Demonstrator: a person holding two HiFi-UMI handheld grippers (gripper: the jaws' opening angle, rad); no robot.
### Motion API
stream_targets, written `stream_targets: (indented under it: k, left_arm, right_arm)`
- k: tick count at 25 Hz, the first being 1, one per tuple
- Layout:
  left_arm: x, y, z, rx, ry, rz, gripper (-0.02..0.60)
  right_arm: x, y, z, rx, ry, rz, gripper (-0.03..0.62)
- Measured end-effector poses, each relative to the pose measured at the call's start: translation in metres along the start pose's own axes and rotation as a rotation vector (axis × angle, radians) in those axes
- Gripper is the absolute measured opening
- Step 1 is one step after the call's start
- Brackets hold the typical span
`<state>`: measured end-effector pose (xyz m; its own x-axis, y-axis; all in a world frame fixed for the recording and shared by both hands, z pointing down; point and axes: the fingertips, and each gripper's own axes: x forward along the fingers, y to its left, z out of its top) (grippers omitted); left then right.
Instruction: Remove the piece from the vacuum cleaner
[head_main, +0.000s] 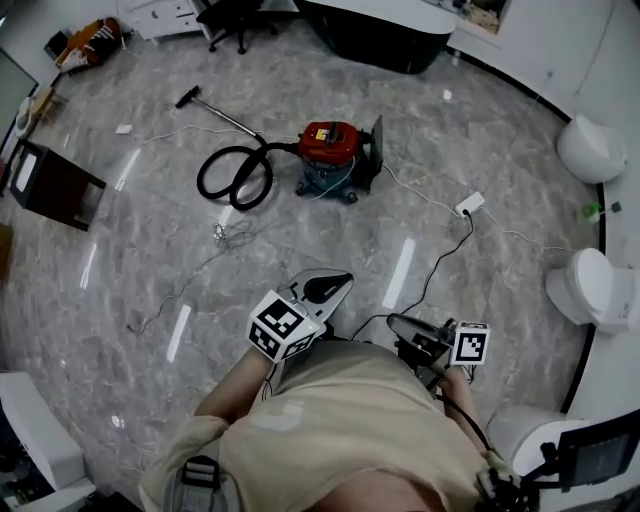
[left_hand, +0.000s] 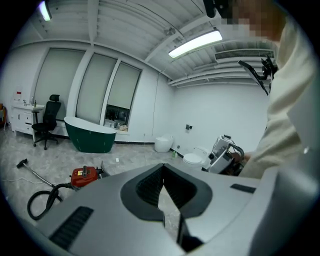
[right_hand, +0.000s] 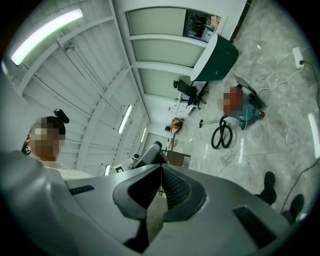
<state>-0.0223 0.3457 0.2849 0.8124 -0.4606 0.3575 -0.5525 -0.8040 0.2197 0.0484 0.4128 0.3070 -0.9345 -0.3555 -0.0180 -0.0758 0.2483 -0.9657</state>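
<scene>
The vacuum cleaner (head_main: 328, 148) lies well ahead of me, its hose (head_main: 235, 178) looping leftward. My left gripper (head_main: 325, 288) is nearer than the right gripper (head_main: 402, 325). Both are closed and empty.

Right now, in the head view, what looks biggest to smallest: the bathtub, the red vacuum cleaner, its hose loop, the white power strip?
Bathtub, even cut off by the edge.
Red vacuum cleaner and hose loop: about alike, can't rank them.
White power strip, smallest.
</scene>
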Motion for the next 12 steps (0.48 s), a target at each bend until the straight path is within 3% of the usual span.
stream_targets:
  k: [12]
  left_arm:
    - [-0.037, 0.113, 0.017, -0.035, -0.075, 0.009, 0.003]
  right_arm:
    - [0.102, -0.009, 0.054, -0.003, 0.000, -0.031, 0.003]
